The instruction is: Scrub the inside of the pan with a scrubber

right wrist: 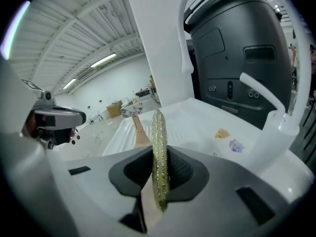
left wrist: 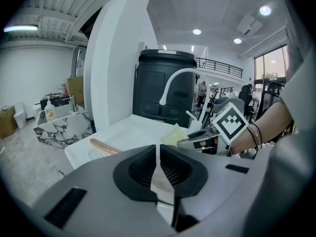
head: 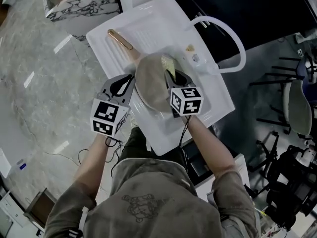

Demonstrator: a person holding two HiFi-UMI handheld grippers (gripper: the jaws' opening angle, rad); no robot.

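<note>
A pan (head: pixel 152 86) with a pale beige body stands tilted on edge over the white sink (head: pixel 148 24); its copper handle (head: pixel 120 38) points to the far left. My left gripper (head: pixel 130 81) is shut on the pan's left rim, seen as a thin pale strip between the jaws of the left gripper (left wrist: pixel 158 169). At the pan's right side, my right gripper (head: pixel 174 76) is shut on a yellow scrubber (head: pixel 167 62). The scrubber (right wrist: pixel 159 152) stands edge-on in the right gripper (right wrist: pixel 159 174), above the pan's beige surface. How the scrubber meets the pan's inside is hidden.
A white arched faucet (head: pixel 233 38) rises at the sink's right edge. A small yellow scrap (right wrist: pixel 222 133) and a pale purple bit (right wrist: pixel 236 145) lie on the sink near it. A dark bin (left wrist: pixel 165 83) stands behind. Marble-patterned floor surrounds the sink.
</note>
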